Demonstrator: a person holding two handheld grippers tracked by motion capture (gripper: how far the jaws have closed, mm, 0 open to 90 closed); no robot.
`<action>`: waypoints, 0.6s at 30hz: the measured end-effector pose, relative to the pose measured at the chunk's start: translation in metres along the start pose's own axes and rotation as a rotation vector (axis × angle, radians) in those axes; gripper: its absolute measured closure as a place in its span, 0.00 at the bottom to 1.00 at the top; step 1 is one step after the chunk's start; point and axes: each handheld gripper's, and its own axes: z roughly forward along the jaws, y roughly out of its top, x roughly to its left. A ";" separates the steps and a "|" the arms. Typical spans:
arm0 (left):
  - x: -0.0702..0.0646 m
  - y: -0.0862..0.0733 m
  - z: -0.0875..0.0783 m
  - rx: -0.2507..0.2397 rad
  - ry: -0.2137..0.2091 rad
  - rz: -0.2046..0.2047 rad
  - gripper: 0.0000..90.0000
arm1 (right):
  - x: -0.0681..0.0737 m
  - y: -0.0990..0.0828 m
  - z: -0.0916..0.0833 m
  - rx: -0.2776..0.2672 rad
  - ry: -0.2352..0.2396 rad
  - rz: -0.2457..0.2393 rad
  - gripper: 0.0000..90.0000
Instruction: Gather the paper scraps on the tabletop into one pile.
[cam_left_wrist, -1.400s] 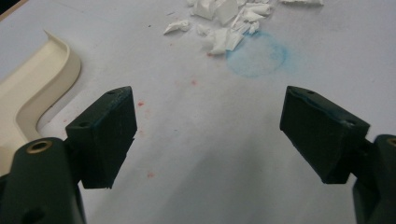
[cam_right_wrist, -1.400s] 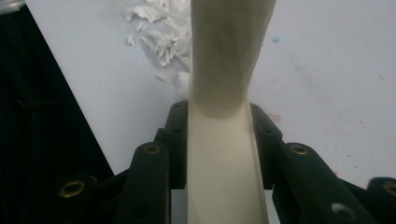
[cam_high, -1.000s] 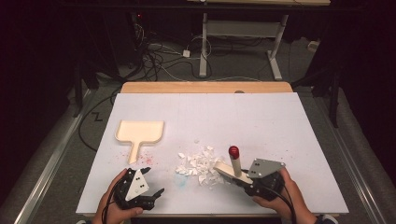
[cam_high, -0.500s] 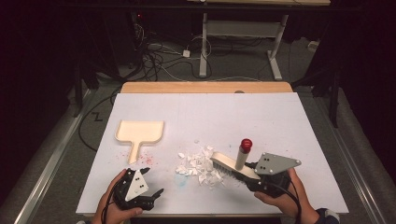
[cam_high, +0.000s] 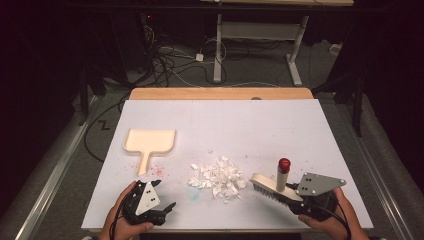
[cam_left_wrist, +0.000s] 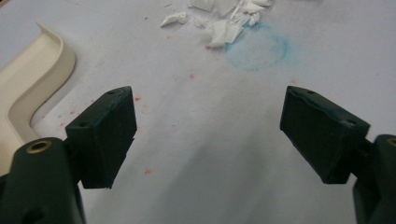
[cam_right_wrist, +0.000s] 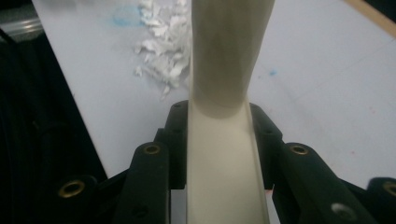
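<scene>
The right gripper (cam_high: 295, 192) has its 2 jaws clamped on a cream brush (cam_high: 270, 186) (red-capped handle upright), bristles just right of a pile of white paper scraps (cam_high: 217, 177). The left gripper (cam_high: 165, 207) rests with jaws spread wide, nothing between them. A cream dustpan (cam_high: 149, 142) lies beyond it on the white table (cam_high: 250, 125).

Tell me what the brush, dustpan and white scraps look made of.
Brush: probably smooth cream plastic, evenly coloured, with a red-capped upright handle.
Dustpan: likely the same matte cream plastic, with a moulded curved rim.
Scraps: seemingly torn paper; thin, crumpled, ragged-edged.
</scene>
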 end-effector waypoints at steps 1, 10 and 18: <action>0.000 0.000 0.000 0.000 -0.001 0.000 0.20 | 0.000 -0.002 0.001 0.014 0.008 -0.006 0.76; -0.001 0.000 0.002 0.004 -0.012 0.004 0.20 | 0.012 -0.001 0.023 0.046 0.115 -0.017 0.76; 0.000 0.001 0.004 0.008 -0.019 0.007 0.20 | 0.000 0.019 0.062 -0.028 0.116 -0.003 0.76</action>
